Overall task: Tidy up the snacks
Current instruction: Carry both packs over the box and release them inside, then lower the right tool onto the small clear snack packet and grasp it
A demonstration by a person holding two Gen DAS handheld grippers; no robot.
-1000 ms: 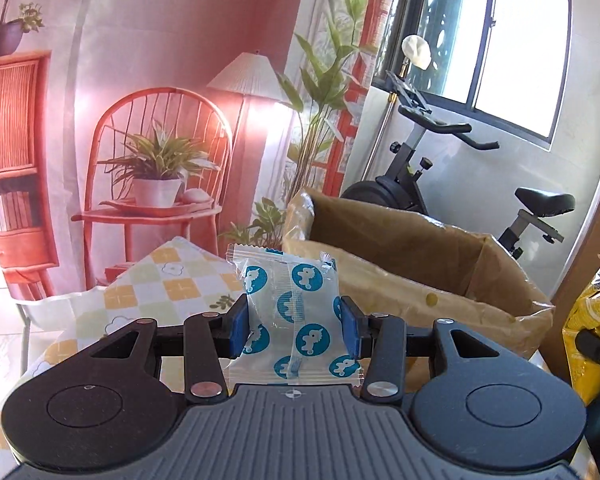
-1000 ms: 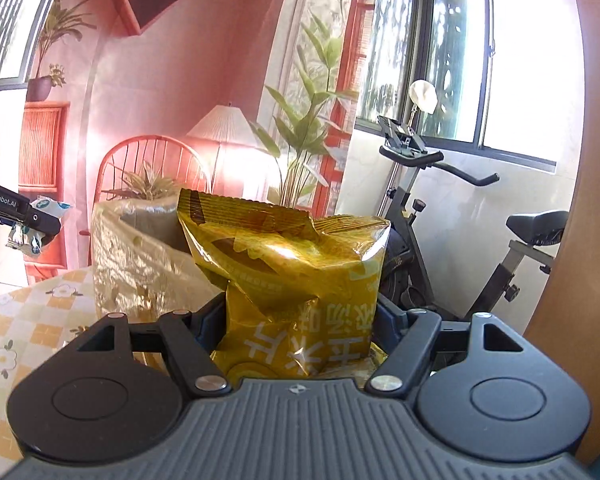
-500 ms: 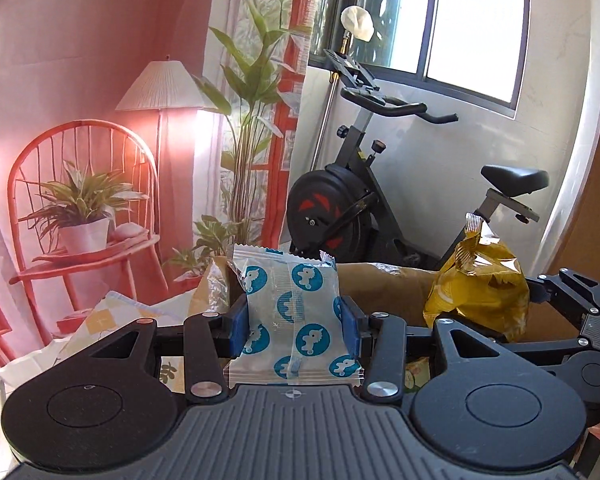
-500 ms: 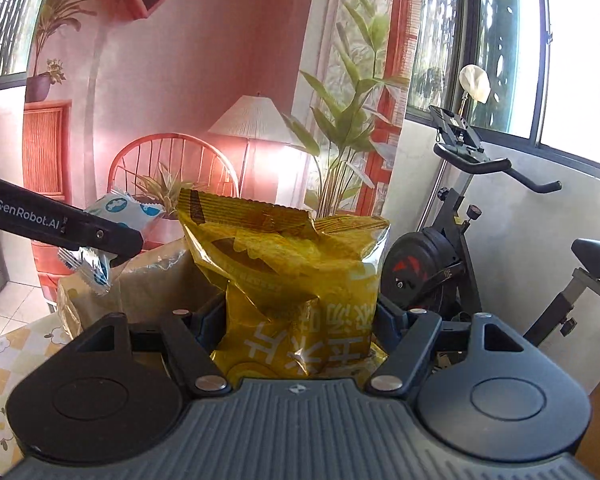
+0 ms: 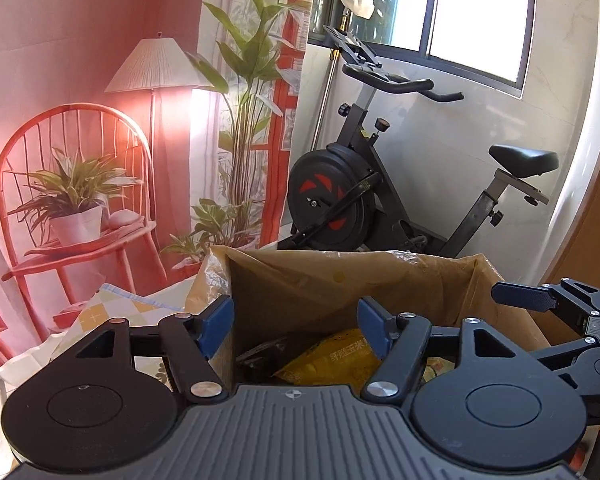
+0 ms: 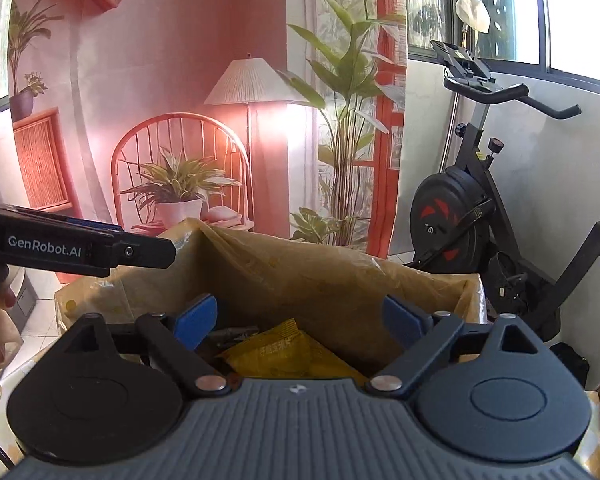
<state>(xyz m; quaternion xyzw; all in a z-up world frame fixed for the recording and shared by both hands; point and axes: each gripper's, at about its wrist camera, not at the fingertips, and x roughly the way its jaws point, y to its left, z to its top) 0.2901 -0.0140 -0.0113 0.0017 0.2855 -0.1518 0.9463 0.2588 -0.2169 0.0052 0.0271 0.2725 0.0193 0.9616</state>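
Both packets have left the jaws since half a second ago. Left wrist view: left gripper [image 5: 296, 326] stands wide open and empty at lower centre over the box [image 5: 340, 272], a yellow bag [image 5: 332, 360] lying inside; right gripper [image 5: 540, 300] at right edge, its jaw gap unclear. Right wrist view: right gripper [image 6: 298, 320] wide open, empty, above the yellow bag [image 6: 284, 354] in the box [image 6: 320, 272]; left gripper [image 6: 100, 250] at left

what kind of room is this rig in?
Probably a home room staged for recording: an exercise bike under a window, a printed backdrop of a lamp and chair, and a lined cardboard box holding snacks.
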